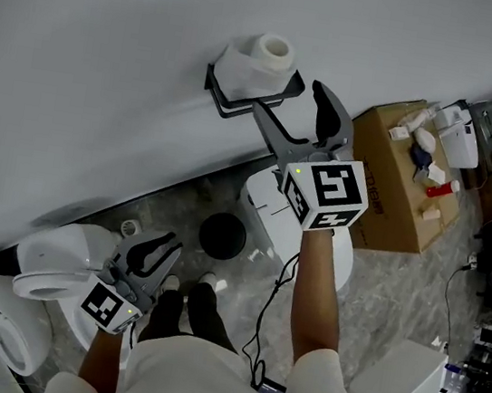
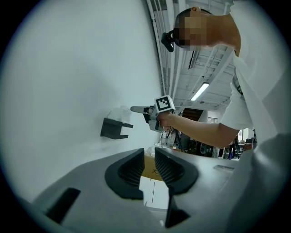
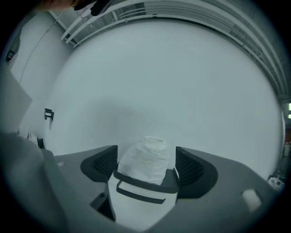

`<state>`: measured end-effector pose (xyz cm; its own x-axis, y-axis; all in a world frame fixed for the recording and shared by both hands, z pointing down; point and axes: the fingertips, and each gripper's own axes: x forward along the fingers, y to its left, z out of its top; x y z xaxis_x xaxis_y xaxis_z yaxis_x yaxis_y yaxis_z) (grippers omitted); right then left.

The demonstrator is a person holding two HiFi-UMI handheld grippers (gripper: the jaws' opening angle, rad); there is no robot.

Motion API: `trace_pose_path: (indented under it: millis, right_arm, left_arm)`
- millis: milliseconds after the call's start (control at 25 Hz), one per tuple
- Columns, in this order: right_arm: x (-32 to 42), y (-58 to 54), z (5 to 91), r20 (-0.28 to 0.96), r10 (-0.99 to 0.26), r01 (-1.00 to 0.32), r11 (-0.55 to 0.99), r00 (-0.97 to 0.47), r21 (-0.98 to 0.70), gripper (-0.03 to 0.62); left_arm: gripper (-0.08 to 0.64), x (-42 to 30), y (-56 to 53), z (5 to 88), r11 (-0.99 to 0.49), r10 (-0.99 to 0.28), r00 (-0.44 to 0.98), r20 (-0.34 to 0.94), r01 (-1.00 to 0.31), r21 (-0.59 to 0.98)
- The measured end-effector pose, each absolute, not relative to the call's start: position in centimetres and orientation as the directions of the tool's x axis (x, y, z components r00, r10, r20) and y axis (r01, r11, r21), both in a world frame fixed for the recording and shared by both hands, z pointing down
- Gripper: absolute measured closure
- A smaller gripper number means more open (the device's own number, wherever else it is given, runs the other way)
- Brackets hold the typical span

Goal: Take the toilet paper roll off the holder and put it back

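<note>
- My left gripper (image 1: 153,255) hangs low at the left, next to the white toilet (image 1: 43,266) in the head view. Its jaws stand a narrow gap apart with nothing between them.
- Only the left gripper view gives the side profile: the bracket juts out from the wall, the roll shows pale above it, and my other gripper points level at it from the right.
- The toilet paper roll (image 1: 259,60) sits in the black holder (image 1: 228,104) on the white wall (image 1: 112,52).
- The roll stands on end, so its long axis runs up and down. Its open core faces up and shows as a ring in the head view. The paper looks loose and crumpled, wider toward the bottom.
- My right gripper (image 1: 295,111) is at the holder with its jaws wide.
- Its own view shows what the head view cannot: one jaw stands on each side of the roll, and the pads are clear of the paper. I cannot tell whether they brush the holder's frame.
- Further right, only the head view shows a cardboard box (image 1: 404,183) on the floor, with small bottles lying on top.
</note>
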<state>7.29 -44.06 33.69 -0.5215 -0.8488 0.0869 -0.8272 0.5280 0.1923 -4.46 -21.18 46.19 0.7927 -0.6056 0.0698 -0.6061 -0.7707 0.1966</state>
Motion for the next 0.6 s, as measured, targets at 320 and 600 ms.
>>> trace_pose_path:
  millis: [320,600]
  right_arm:
    - [5.3,-49.5,35.9,0.128,-0.830,-0.806,0.558,-0.543,0.197,0.176]
    - [4.3,-51.5,37.5,0.141,-0.825,-0.796,0.565,-0.547,0.217,0.198]
  left_arm:
    - [0.465,-3.7,-24.2,47.5,-0.755,-0.620,0.781,0.073,-0.619,0.216]
    - [0.465,-1.9,-27.5,46.5,-0.783,-0.607,0.794,0.043,-0.606,0.143]
